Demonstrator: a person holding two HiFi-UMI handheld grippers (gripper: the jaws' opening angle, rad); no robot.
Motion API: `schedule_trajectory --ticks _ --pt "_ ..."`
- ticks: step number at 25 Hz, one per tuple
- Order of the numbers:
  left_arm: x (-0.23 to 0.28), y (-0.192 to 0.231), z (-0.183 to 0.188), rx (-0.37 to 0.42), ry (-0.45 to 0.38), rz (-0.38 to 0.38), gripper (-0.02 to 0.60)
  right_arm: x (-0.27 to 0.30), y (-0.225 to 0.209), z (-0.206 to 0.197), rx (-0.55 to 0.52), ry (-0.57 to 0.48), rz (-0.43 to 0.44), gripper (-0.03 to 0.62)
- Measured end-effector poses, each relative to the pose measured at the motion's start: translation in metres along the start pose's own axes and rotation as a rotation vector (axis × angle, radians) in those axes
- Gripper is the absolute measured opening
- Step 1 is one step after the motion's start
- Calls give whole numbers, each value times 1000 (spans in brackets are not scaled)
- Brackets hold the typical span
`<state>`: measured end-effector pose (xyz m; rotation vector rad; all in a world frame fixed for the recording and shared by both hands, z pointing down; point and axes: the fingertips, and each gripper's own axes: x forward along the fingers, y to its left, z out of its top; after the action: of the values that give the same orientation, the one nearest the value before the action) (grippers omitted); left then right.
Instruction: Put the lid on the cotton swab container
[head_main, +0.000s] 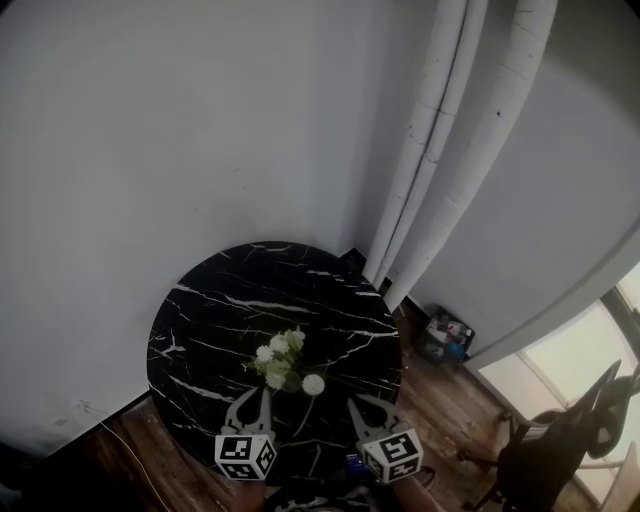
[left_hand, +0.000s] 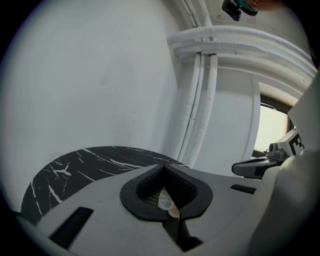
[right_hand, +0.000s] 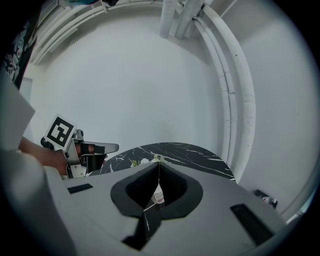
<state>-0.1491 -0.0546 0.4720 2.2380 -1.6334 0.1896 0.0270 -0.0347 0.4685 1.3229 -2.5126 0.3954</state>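
Left tongs: jaws pressed together, nothing clamped. Right tongs: likewise closed along one thin seam, empty. Both low at the near edge of the round black marble table, side by side, aimed across it and slightly down, marker cubes on the person's side.

Just ahead of the tips, between the two lines of aim: cotton swab container, by best guess. From above a small pale disc. Through the left tongs' notch the container clear-walled, something beige at its foot. Through the right tongs' notch the container whitish with a reddish band. Standing on the tabletop, apart from both tongs, untouched.

Just beyond it, toward the left tongs' side: sprig of white flowers with green leaves at mid-table, lying or standing, cannot tell which.

Lid: not found in any view. Too dark and small to tell whether already seated on the container or lying somewhere by the flowers.

Farther out: bare white wall past the table, bundle of white pipes beyond and to the right of the right tongs, wooden floor, dark chair far off to the right.

Progress, as a judgement: nothing of the task visibly done, approach only. Left to do: locate the lid, open one pair of tongs and pick it up, steady the container with the other if needed, bring the lid over the mouth, seat it and press it home
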Motion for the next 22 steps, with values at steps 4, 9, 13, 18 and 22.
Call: schedule_trajectory --ticks 4,9,13,18,22 --pt "7 -2 -10 -5 33 -13 14 9 -2 -9 7 35 15 18" --pt "18 -6 -27 93 103 -23 14 27 -1 -31 34 105 67 18" --pt "24 0 -43 119 142 -19 14 40 -2 -46 45 143 88 18" --pt "30 6 -61 94 184 -20 15 54 -5 -58 37 181 97 20" --pt "33 7 -69 65 202 -33 15 61 -10 -65 37 199 103 20"
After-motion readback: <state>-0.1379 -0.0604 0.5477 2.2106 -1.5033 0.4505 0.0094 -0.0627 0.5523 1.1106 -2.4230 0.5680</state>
